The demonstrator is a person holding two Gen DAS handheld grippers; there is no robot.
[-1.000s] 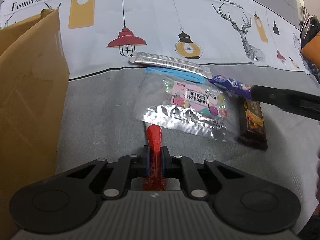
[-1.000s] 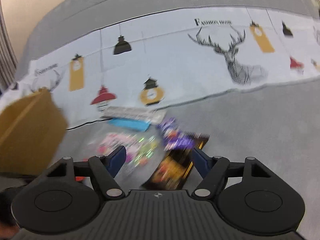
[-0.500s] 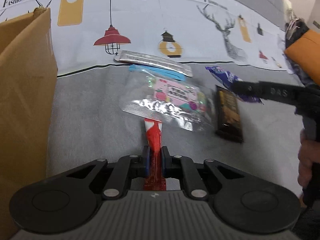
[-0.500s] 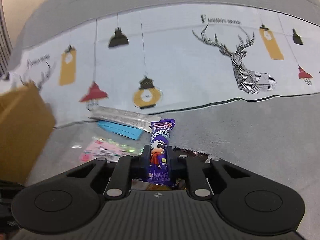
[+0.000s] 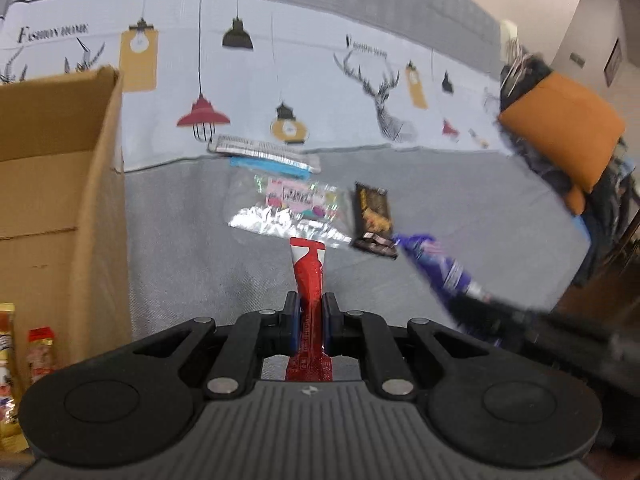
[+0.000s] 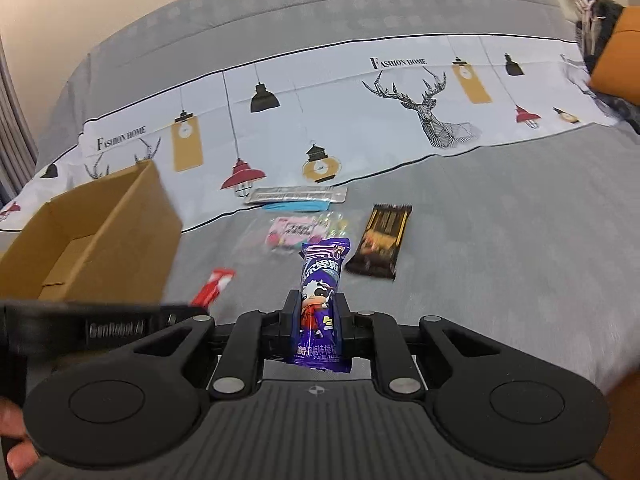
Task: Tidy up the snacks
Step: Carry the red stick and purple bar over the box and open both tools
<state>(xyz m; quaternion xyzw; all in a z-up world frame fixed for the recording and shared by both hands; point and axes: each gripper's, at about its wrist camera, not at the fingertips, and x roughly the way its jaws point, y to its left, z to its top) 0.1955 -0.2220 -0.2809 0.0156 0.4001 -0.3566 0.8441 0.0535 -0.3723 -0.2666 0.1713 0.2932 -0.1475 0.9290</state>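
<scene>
Held a red snack stick lengthwise in the left gripper, fingers pressed against both its sides, the free end pointing forward and lifted clear of the grey bedspread. Held a purple snack packet with a cartoon cow the same way in the right gripper, fingers clamped on its lower half, top end raised toward the remaining pile. Showed up in the left view as a blurred purple shape at lower right, just beside the dark chocolate bar.

Lay flat on the bedspread ahead of both grippers: a clear bag of pink and pastel sweets, a blue strip beyond it, and a silver foil packet touching the blue strip along the edge of the printed white band. Lay just right of the clear bag, the dark chocolate bar, apart from the purple packet's tip.

Stood open at the left, a cardboard box, with several small wrapped snacks visible at the lower left edge of the left view, whether inside it could not be told. Carried lamps, a deer head and "Fashion Home" lettering, the white band. Sat at the far right, an orange cushion against dark fabric.
</scene>
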